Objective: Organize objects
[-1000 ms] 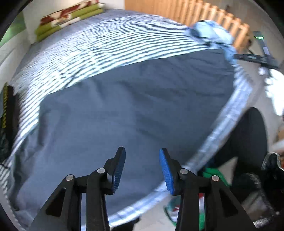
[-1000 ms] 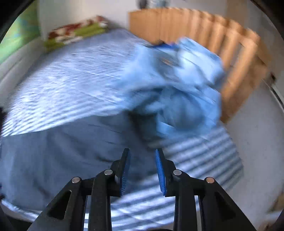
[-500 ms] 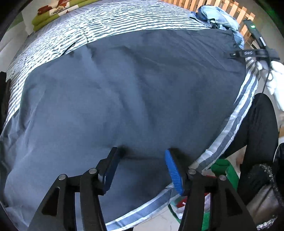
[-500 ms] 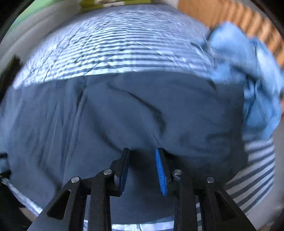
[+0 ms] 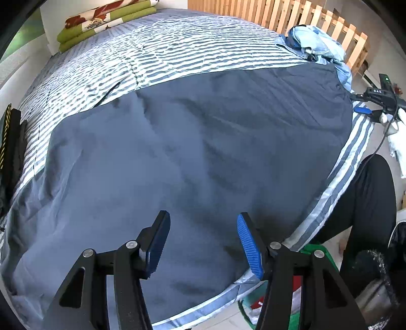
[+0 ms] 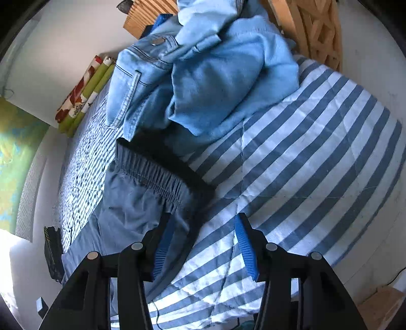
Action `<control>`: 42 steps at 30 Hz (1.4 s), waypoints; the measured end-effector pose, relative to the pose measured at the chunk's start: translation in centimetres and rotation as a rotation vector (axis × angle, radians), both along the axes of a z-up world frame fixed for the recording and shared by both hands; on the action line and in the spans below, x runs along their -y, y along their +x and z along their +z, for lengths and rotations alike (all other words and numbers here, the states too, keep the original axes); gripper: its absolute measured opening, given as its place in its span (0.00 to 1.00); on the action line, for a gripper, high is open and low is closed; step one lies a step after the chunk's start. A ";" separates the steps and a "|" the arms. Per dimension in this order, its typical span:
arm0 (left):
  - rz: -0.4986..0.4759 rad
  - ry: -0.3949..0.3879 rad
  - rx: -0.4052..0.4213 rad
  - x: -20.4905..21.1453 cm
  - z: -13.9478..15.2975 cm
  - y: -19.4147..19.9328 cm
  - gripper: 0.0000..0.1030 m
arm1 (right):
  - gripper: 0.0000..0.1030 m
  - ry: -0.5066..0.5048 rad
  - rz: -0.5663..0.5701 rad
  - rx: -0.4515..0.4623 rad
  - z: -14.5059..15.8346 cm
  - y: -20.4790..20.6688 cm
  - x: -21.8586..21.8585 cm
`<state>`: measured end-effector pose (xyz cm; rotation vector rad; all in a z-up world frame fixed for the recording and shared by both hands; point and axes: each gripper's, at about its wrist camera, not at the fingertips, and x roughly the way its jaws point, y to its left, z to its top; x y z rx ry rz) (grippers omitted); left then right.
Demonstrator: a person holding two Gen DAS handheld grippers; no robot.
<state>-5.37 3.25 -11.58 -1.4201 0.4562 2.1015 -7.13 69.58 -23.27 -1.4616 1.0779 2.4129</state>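
A large dark blue-grey garment [image 5: 198, 152] lies spread flat over the striped bed [image 5: 162, 55]. Its elastic waistband [image 6: 157, 175] shows in the right wrist view. A heap of light blue denim clothes [image 5: 314, 45] sits at the bed's far right corner, close up in the right wrist view [image 6: 203, 71]. My left gripper [image 5: 201, 241] is open and empty, low over the garment's near edge. My right gripper [image 6: 203, 241] is open and empty at the waistband's corner, its left finger over the fabric and its right finger over the striped cover [image 6: 304, 165].
Folded green and red bedding [image 5: 101, 20] lies at the head of the bed. A wooden slat rail [image 5: 291, 17] runs along the far side. The other gripper [image 5: 375, 101] shows at the right edge. A person's dark leg [image 5: 362, 203] and a green bag [image 5: 312, 253] are beside the bed.
Both grippers opened wider. The right gripper swung right from over the garment's middle to the waistband corner by the denim heap. The left gripper pulled back slightly.
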 end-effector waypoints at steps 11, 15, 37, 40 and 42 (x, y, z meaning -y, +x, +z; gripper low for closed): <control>-0.038 -0.033 0.004 -2.0 0.1 1.3 0.57 | 0.28 0.143 0.079 -0.081 -0.7 -2.8 4.0; -0.037 -0.025 -0.004 -2.0 0.6 1.2 0.57 | 0.11 0.049 0.054 -0.094 -0.9 -2.2 3.1; 0.293 0.079 0.038 13.4 -1.3 -1.8 0.57 | 0.07 0.196 0.184 -0.413 16.4 -1.1 15.6; 0.363 0.144 0.005 17.1 -0.3 -1.5 0.57 | 0.07 0.204 0.291 -0.472 19.3 -1.9 21.4; 0.425 0.174 -0.044 20.2 1.1 -1.4 0.57 | 0.07 0.205 0.388 -0.516 21.1 -2.4 26.9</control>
